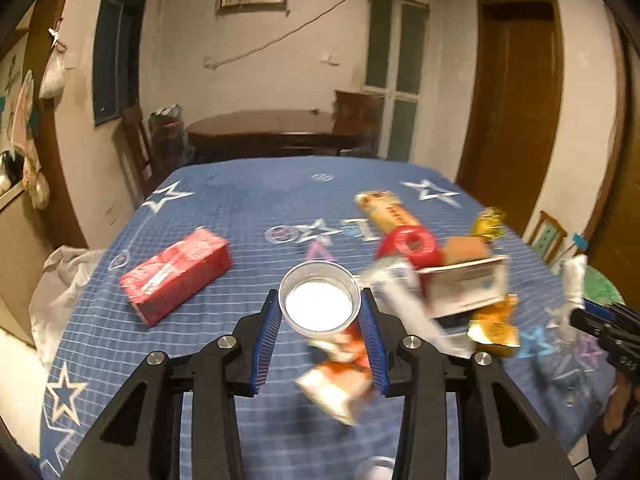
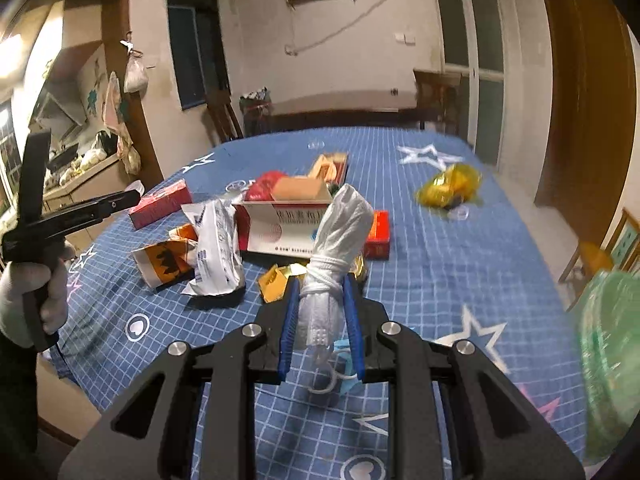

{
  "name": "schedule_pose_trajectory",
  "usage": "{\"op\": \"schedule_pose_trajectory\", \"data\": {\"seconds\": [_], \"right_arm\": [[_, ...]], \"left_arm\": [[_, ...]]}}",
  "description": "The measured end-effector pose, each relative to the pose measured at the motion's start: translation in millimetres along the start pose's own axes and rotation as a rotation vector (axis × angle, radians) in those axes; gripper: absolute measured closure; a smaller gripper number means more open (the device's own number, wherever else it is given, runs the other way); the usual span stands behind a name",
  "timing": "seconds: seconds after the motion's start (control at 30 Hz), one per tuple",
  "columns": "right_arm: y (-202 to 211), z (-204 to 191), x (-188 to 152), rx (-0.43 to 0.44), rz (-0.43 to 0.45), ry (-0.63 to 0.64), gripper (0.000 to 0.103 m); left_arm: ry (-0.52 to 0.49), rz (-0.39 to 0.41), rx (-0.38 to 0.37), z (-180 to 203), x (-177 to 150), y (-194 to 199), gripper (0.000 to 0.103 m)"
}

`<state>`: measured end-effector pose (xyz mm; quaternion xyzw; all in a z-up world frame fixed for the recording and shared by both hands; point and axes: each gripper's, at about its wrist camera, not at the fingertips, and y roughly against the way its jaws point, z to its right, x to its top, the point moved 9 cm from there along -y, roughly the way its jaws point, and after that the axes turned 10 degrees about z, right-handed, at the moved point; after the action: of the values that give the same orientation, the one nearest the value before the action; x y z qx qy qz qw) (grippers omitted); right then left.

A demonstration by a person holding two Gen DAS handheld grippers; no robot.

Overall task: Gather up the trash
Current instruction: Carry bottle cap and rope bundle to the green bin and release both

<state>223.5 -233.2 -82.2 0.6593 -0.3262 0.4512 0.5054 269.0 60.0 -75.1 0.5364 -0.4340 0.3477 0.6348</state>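
Note:
My left gripper [image 1: 320,296] is shut on a round clear plastic lid [image 1: 320,304], held above the blue starred tablecloth [image 1: 240,208]. My right gripper [image 2: 321,282] is shut on a rolled white face mask [image 2: 340,232] tied with its own strap, which stands up between the blue pads. A trash pile lies in the middle of the table: a white-and-red medicine box [image 2: 280,228], a crumpled white wrapper [image 2: 216,244], an orange carton [image 2: 164,264], a red tape roll [image 1: 412,246] and gold wrappers [image 2: 276,280]. A red pack [image 1: 176,276] lies apart at the left.
A yellow wrapper [image 2: 448,188] lies alone at the far right of the table. A blurred green container [image 2: 612,360] stands at the table's right edge. A gloved hand [image 2: 32,292] holds the left gripper [image 2: 128,200] at the left. Chairs and a dark table stand behind.

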Motion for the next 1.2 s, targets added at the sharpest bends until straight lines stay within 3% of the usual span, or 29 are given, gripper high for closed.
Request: {"op": "schedule_pose_trajectory", "data": {"seconds": [0.27,0.57,0.77,1.2], "right_arm": [[22,-6,19,-0.035,0.080,0.062,0.082],[36,-6,35,-0.066,0.159,0.082,0.082],[41,-4,44,-0.089,0.211,0.087,0.082],[42,-4,45,-0.086,0.215,0.093,0.082]], "left_arm": [[-0.013,0.066,-0.068,76,5,30,0.062],[-0.016,0.115,-0.106,129,11,43,0.062],[-0.016,0.153,-0.087,146,12,48,0.062],[-0.004,0.154,-0.097,152,14,53,0.062]]}}
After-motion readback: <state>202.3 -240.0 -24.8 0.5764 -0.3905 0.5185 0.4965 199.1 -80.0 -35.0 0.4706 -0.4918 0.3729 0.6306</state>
